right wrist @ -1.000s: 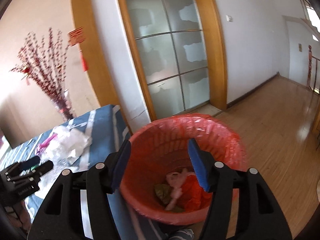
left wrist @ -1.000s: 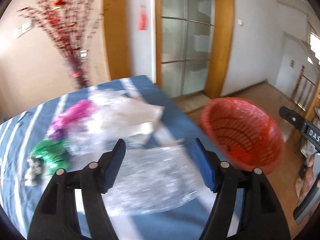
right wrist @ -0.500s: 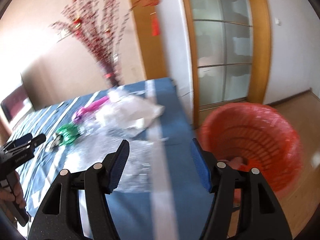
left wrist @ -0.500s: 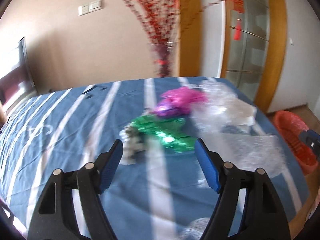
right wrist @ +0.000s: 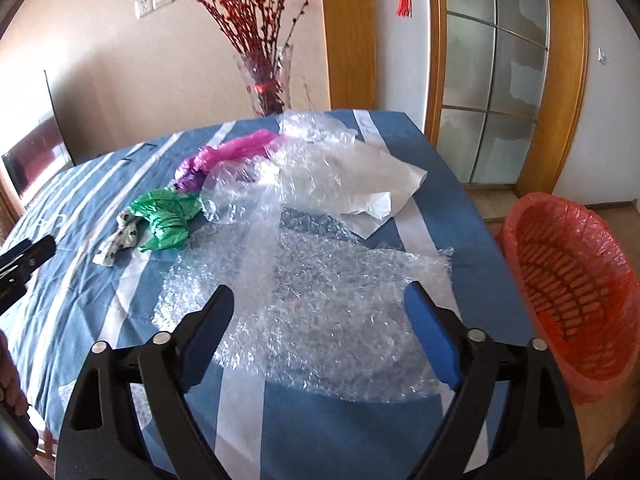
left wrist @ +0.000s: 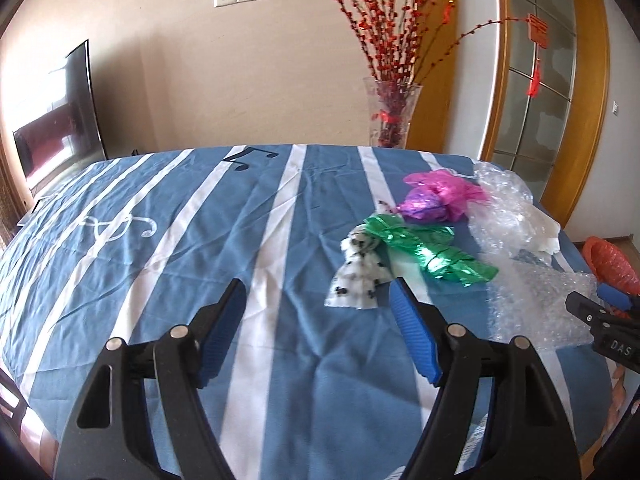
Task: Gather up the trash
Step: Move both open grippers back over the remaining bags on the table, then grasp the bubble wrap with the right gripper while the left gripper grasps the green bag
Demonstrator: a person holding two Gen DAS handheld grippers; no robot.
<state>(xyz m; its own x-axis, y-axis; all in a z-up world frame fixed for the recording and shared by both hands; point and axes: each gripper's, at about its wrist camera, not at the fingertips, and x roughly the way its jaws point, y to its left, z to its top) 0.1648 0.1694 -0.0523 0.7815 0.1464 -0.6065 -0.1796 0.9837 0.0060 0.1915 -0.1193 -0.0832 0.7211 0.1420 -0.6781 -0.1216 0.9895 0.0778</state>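
**Trash spread on the desk, both tools empty**

The trash sits in one cluster on the blue-and-white striped cloth [left wrist: 168, 264] that covers the desk. Nearest me is a flat sheet of bubble wrap [right wrist: 320, 300], lying directly ahead of my right tool [right wrist: 320, 332]. That tool's jaws are opening, nothing is between them, and the blue pads are clear of the sheet. Behind the sheet is a second crumpled wad of bubble wrap [right wrist: 256, 184], with a white paper sheet [right wrist: 360, 188] touching it on the door side.

Left of the wrap: a green foil wrapper [left wrist: 432, 252], a spotted white scrap [left wrist: 360, 272] touching it, and a pink-purple plastic bag [left wrist: 436, 200] just behind the green one. My left tool [left wrist: 320, 332] is wide open over bare cloth, empty, with the spotted scrap just ahead of its right finger. Its tip also shows at the left edge of the right wrist view.

The bin [right wrist: 572, 292] is a red basket with a red liner, standing on the wood floor [right wrist: 616, 208] just off the right end of the desk, near the flat wrap sheet. I cannot see its bottom from here.

Further out: a glass vase of red branches [left wrist: 392, 116] at the far edge, a dark screen [left wrist: 60, 120] at left, a glass-panelled door [right wrist: 492, 80] at right.
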